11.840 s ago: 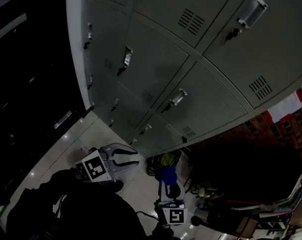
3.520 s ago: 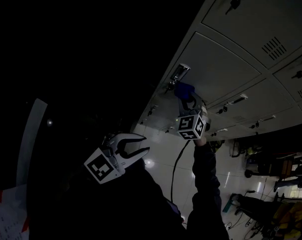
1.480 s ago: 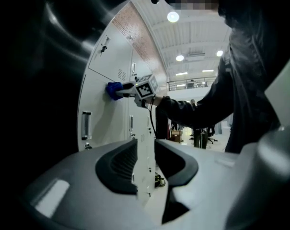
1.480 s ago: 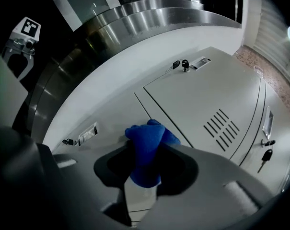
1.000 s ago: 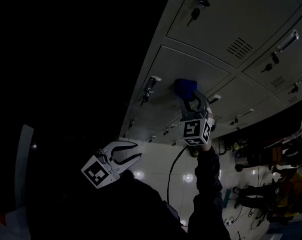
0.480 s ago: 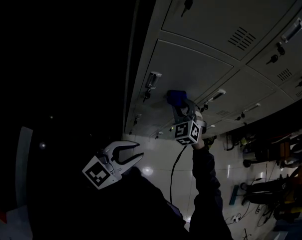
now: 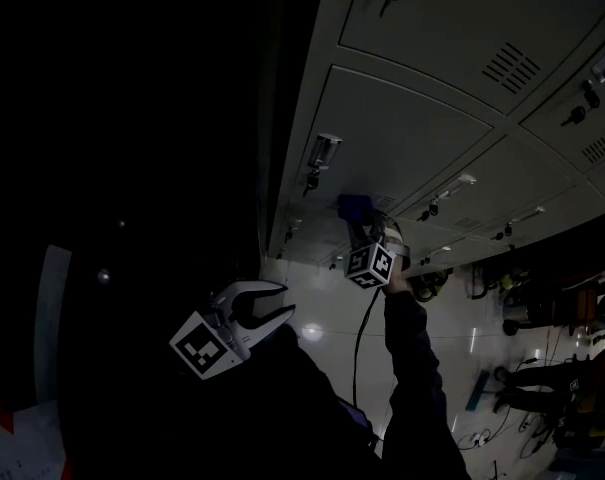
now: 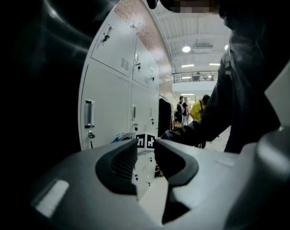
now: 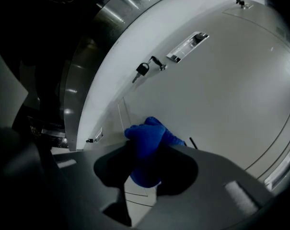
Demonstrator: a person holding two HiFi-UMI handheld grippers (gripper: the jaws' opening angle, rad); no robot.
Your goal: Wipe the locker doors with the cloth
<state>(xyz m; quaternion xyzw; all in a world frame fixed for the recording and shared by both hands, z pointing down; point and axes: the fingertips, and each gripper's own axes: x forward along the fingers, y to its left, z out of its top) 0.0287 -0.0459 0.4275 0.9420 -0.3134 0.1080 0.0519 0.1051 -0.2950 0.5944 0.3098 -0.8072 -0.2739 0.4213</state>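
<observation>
Right now my right gripper (image 9: pixel 145 164) pinches the bunched blue cloth (image 9: pixel 145 137), pressing it against a pale grey metal locker door (image 9: pixel 221 90). My left gripper (image 7: pixel 274 303) hangs spread and empty. I'd judge the wiping is mid-door, with the neighbouring doors left to do.

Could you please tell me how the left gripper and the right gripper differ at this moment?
The right gripper is shut on the blue cloth; the left gripper is open and empty. The right gripper presses the cloth to a locker door; the left gripper hangs low, touching nothing. Both carry marker cubes.
</observation>
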